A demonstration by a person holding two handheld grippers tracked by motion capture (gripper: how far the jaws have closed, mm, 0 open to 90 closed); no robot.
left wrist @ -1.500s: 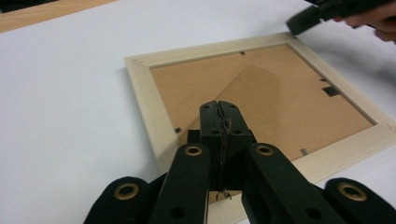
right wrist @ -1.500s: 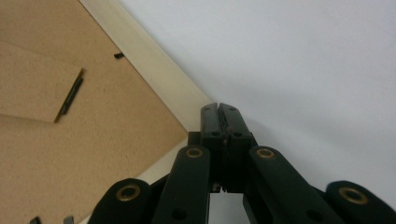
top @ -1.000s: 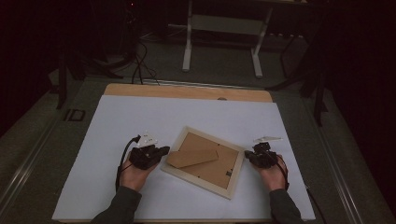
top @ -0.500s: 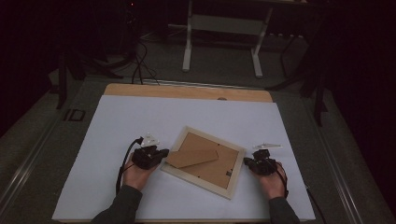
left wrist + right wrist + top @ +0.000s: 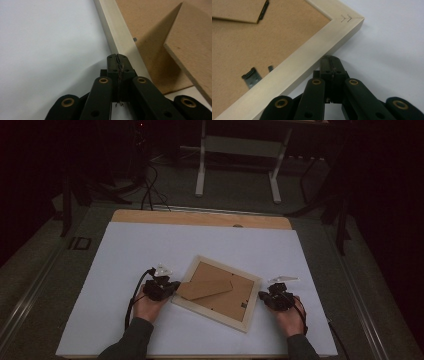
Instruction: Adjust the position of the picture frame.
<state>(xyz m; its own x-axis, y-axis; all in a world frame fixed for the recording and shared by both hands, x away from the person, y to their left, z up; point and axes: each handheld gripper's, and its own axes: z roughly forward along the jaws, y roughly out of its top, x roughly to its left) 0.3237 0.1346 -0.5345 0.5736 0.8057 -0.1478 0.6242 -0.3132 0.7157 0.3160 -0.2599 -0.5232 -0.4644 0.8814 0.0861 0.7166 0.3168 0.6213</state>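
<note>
— What's on the bench (image 5: 150, 250) right now?

— A picture frame (image 5: 216, 292), lying face down and turned at a slant on the white sheet, a bit nearer the person's edge than the far one. Pale wood border, brown backing board (image 5: 227, 292) facing up.

— Is the stand folded flat?

— No. The brown easel flap (image 5: 204, 287) is lifted off the backing; from the left tongs' own camera you can see it raised at an angle (image 5: 195, 42) and throwing a shadow on the board beneath.

— And the two hands?

— One on each side of the frame. The left tongs (image 5: 167, 289) sit at the frame's left edge, the right tongs (image 5: 267, 297) at its right edge near the corner.

— Gripping anything?

— Neither. The left tongs (image 5: 117, 58) are clenched tight, jaws pressed together with nothing between them, tips right up against the outer side of the pale border (image 5: 117, 37). Whether they actually press on it I can't tell.

— Same on the other side?

— Much the same. The right tongs (image 5: 331, 60) are clenched empty too, tips just at the outer edge of the wooden border (image 5: 312, 52), close to the corner with two little V marks (image 5: 345, 18). Inside the border there's a small metal turn clip (image 5: 250, 76) on the backing, and a dark hinge (image 5: 263, 10) where the flap joins.

— Anything else about?

— A metal stand (image 5: 237, 160) on the floor beyond the bench, and cables (image 5: 147, 190) trailing off in the dark.
</note>
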